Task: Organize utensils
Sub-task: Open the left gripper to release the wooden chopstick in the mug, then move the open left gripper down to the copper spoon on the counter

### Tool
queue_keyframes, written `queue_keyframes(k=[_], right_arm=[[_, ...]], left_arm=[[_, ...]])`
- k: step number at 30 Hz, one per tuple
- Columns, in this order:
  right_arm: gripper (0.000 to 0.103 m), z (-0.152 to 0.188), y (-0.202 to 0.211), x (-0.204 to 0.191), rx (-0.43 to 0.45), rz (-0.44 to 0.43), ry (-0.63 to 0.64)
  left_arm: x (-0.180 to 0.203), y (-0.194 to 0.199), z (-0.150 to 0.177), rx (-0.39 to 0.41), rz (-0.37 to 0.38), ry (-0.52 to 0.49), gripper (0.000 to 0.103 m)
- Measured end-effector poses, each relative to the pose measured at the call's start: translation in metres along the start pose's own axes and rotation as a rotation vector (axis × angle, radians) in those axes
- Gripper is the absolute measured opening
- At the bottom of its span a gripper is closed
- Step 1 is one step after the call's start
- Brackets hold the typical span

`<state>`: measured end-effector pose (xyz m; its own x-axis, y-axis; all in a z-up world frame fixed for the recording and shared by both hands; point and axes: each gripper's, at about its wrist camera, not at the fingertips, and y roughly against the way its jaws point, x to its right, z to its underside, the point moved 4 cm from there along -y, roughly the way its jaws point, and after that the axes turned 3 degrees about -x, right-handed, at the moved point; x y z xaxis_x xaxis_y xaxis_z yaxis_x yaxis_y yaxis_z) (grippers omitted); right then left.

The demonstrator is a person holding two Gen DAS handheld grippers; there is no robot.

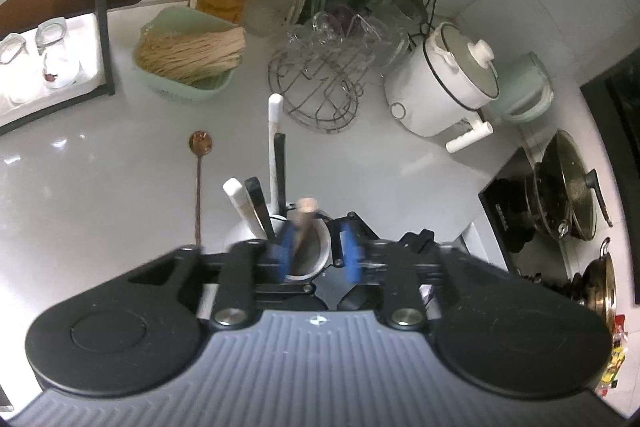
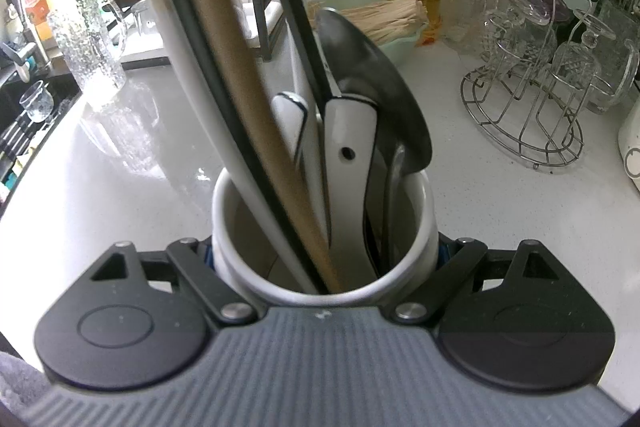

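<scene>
Copper spoon (image 1: 199, 183) lies on worktop (image 1: 100, 195), ahead-left of my left hand-held gripper (image 1: 316, 253), jaws parted around a wooden handle (image 1: 305, 223) inside the holder. Right hand-held gripper (image 2: 324, 255) clamps white utensil holder (image 2: 424, 223), probably steadying it.

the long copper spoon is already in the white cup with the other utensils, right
No. The copper spoon lies flat on the counter, left of the white cup, as the left wrist view shows. The cup does hold the other utensils.
</scene>
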<state>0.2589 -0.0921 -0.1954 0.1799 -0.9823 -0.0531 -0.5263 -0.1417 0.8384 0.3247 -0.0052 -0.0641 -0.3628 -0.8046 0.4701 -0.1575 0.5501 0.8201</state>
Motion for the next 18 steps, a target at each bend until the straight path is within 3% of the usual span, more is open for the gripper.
queue_keyframes(k=[9,18], right_arm=[[0.092,0.000,0.001,-0.001,0.001,0.005,-0.007],[0.092,0.002,0.004,0.002,0.003,0.029,-0.034]], left_arm=[[0.004,0.015,0.004,0.071,-0.024,-0.031,0.043],[-0.009,0.041,0.017,0.197,-0.054,-0.018,0.043]])
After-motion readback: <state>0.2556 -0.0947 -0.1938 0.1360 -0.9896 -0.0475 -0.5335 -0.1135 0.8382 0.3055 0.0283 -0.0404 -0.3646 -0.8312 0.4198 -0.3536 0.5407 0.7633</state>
